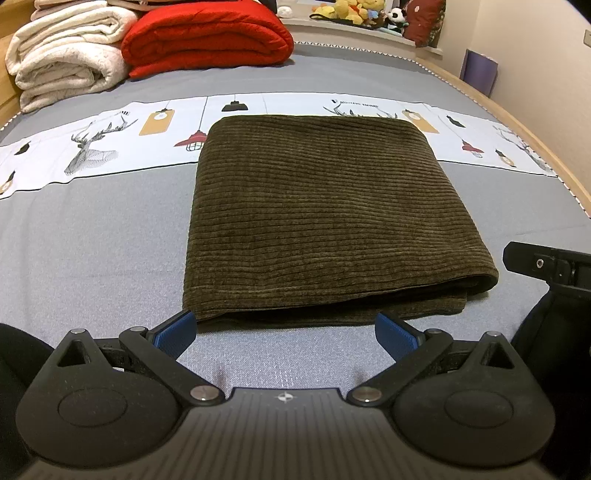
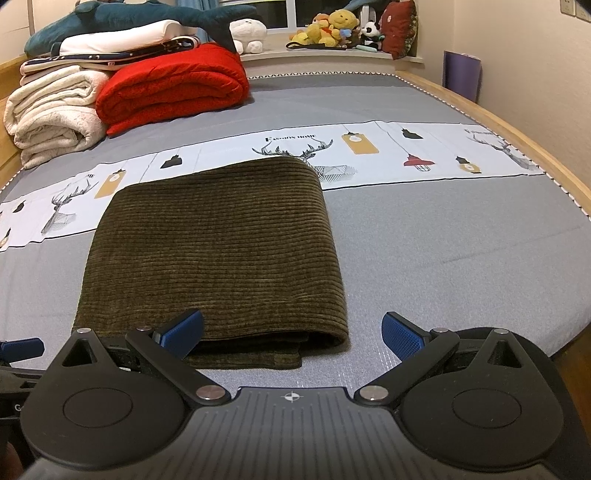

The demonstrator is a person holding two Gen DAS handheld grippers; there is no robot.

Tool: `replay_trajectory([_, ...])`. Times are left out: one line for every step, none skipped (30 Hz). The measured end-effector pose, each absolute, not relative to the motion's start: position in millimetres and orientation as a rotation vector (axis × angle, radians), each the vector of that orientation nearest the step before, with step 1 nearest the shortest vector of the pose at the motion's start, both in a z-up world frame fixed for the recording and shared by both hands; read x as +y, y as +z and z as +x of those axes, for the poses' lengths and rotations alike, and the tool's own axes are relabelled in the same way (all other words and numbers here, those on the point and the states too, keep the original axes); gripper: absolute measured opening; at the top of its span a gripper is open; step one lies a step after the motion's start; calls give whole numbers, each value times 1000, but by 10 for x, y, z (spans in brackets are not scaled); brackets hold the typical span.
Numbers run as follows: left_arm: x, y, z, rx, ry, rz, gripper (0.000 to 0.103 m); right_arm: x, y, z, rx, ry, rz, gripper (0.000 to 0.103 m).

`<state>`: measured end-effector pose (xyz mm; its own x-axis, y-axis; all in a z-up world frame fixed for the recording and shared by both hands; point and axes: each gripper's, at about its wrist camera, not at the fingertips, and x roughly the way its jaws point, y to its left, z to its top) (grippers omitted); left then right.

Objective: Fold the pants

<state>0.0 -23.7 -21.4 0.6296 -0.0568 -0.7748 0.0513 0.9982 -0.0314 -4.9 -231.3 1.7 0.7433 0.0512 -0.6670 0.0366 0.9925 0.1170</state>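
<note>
Olive-green corduroy pants (image 1: 314, 218) lie folded into a flat rectangle on the grey bed (image 1: 92, 240), layered edges facing me. My left gripper (image 1: 286, 332) is open, its blue pads just short of the near edge, nothing between them. In the right wrist view the same pants (image 2: 214, 251) lie left of centre. My right gripper (image 2: 291, 332) is open too; its left pad overlaps the near right corner of the pants in the view, and the right pad is over bare sheet. The right gripper's black body (image 1: 550, 266) shows at the left view's right edge.
Rolled white blankets (image 1: 62, 55) and a red quilt (image 1: 207, 37) are stacked at the far left of the bed. Plush toys (image 2: 332, 29) sit on the window ledge. A wooden bed rim (image 2: 535, 147) runs along the right, with a purple item (image 2: 461, 74) against the wall.
</note>
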Motion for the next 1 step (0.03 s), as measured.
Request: replay_trajectory([-238,-214,0,888,-61,-7,103,-2313,16,-51,734,8,126,102])
